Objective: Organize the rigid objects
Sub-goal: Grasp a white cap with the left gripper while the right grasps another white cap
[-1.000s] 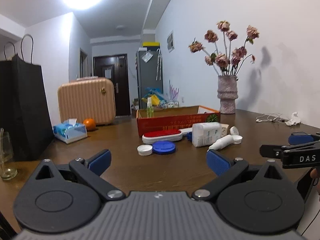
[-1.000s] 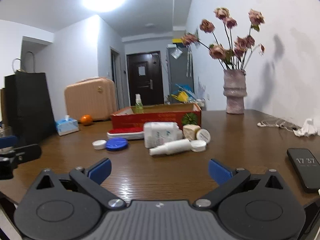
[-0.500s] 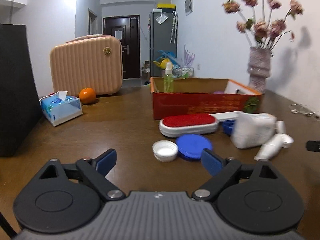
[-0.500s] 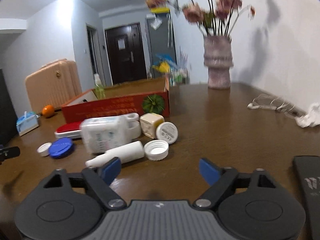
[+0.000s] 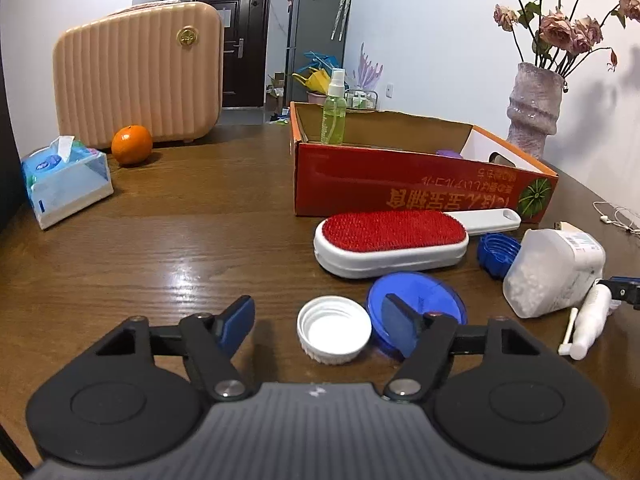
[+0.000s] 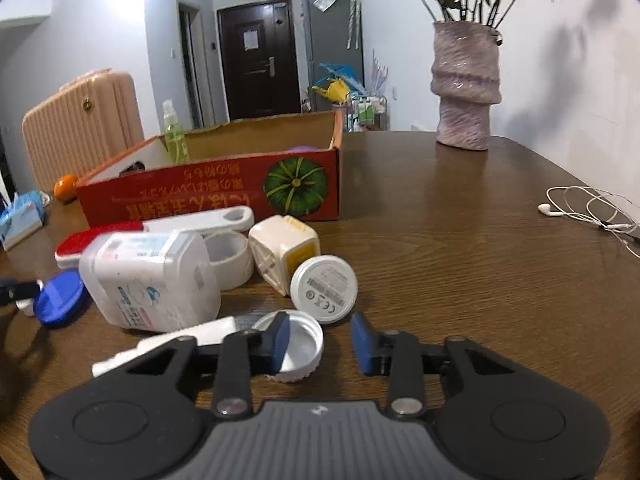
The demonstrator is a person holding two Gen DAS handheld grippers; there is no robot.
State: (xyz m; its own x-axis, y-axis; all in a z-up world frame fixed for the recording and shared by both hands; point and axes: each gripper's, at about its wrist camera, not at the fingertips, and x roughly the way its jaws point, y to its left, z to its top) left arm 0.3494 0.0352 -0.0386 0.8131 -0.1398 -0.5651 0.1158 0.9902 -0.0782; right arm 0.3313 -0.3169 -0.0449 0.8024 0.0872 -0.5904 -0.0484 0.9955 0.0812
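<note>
The left tool [image 5: 318, 322] was held with fingers apart around a white cap [image 5: 334, 334] on the counter [image 5: 160, 248]. The right tool [image 6: 320, 342] was likewise spread, one finger over another white cap [image 6: 302, 346]. Beyond, a red brush [image 5: 390, 238] and red box [image 5: 420, 188] were seen.

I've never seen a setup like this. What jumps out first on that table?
A red cardboard box sits mid-table with a green spray bottle standing in its far corner. In front of it lies a clutter of small things: a red-topped lint brush, a blue lid and an upturned white cap, with the open left gripper just short of the cap. A vase of dried roses stands beyond the box on the right.
</note>
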